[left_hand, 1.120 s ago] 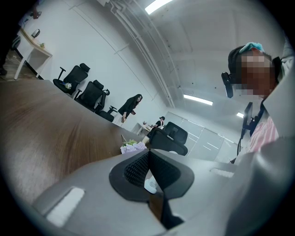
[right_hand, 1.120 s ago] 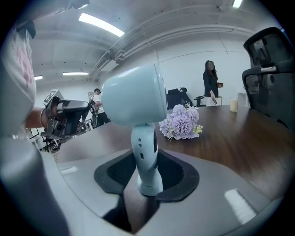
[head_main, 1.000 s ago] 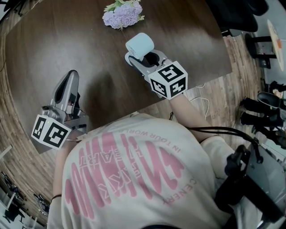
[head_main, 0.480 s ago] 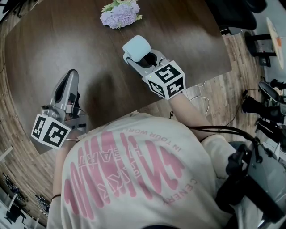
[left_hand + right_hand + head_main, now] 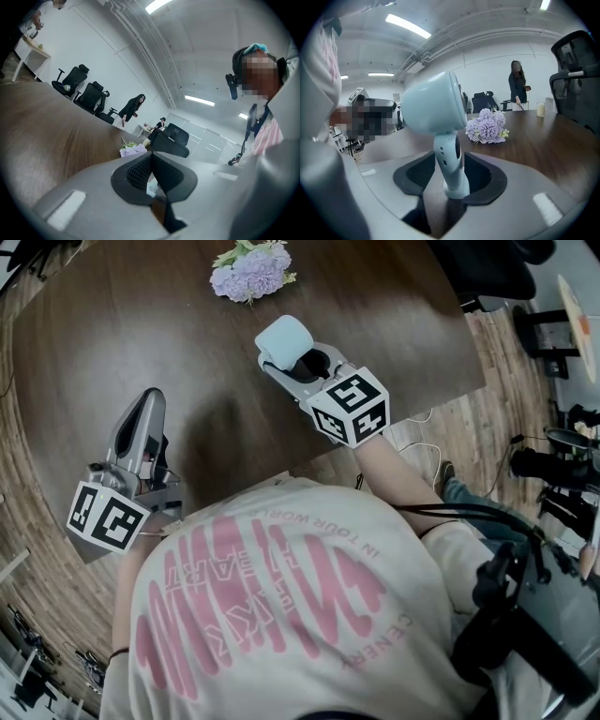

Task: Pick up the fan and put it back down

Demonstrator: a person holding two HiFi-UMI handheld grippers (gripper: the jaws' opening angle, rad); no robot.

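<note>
Pale-blue fan [image 5: 284, 337] stands upright by the near edge of the desk [image 5: 112, 343], between the jaws of the right gripper [image 5: 291, 360]. We see these have just been opening, with the pads off its stem. The left gripper [image 5: 145, 409] is closed and empty.

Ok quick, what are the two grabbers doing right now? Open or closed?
Left gripper: closed, holding nothing.
Right gripper: open, its jaws have just been opening; the fan stands between them, not squeezed.
</note>
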